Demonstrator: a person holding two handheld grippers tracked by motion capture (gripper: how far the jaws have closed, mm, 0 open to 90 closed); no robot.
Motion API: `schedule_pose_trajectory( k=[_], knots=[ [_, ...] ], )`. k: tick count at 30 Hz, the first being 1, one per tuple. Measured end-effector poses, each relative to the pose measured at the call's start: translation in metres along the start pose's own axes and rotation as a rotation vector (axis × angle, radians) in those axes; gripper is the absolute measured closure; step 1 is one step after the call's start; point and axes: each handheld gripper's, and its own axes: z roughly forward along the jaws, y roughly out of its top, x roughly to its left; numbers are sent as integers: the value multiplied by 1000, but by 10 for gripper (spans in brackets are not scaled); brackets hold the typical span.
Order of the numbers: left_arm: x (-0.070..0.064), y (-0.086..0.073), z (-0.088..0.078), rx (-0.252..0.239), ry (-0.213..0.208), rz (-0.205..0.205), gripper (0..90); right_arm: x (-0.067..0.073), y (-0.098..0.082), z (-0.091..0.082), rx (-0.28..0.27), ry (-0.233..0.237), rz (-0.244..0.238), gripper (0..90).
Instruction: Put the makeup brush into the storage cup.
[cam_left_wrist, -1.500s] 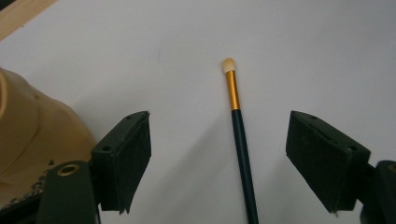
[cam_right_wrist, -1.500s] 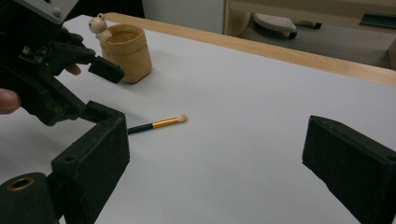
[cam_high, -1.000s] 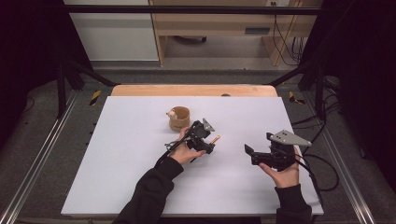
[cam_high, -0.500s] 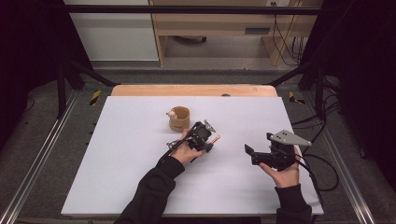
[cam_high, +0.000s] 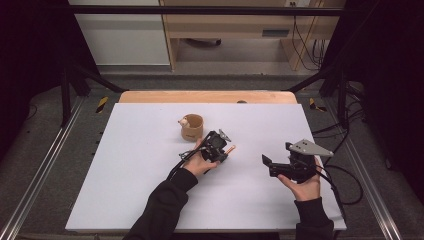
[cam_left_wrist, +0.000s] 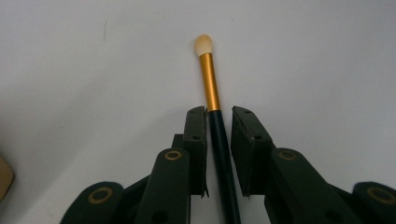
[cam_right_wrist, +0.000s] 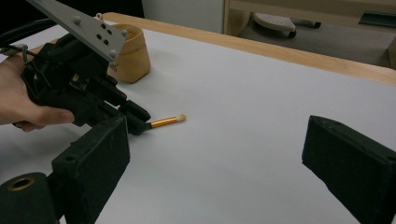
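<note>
Item: makeup brush (cam_left_wrist: 212, 88), lying on white table (cam_high: 140, 170), centre of high view, just right of left gripper (cam_high: 220, 150). In left gripper view it runs up from bottom centre to upper centre: black handle low, gold ferrule mid, pale bristle tip (cam_left_wrist: 203, 45) at top.

Handling, by judgement: light, thin, stiff shaft; smooth lacquer and metal, so prob. slippery and apt to roll or pivot in a narrow pinch. Bristle tip soft, deforms easily; not to be clamped. Best hold is on the black handle just below ferrule, pads square across shaft.

Left gripper: jaws have just been closing, now nearly together, with brush handle between them. Left pad lies against handle; a thin gap appears at right pad, so firm pinch not confirmed. Right gripper view shows the ferrule and tip sticking out beyond the jaw ends (cam_right_wrist: 166, 122), brush low to the table.

Right gripper (cam_high: 267, 165): right of centre in high view, held in hand clear of table. Jaws wide open, nothing between them, well apart from the brush.

Other: tan wooden cup (cam_high: 192, 127) upper centre of table, near left gripper, not touching it. Small pale item at its rim, too small to identify.
</note>
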Motion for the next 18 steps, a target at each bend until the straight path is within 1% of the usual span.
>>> schedule_pose_trajectory(
  k=[7,13,18],
  knots=[
    [-4,0,0,5,9,21,812,0,0,1,2,1,-2,78],
    [-5,1,0,10,17,30,815,1,0,1,4,-1,0,78],
    [-5,2,0,20,15,28,820,0,0,1,3,1,-1,77]
  ],
)
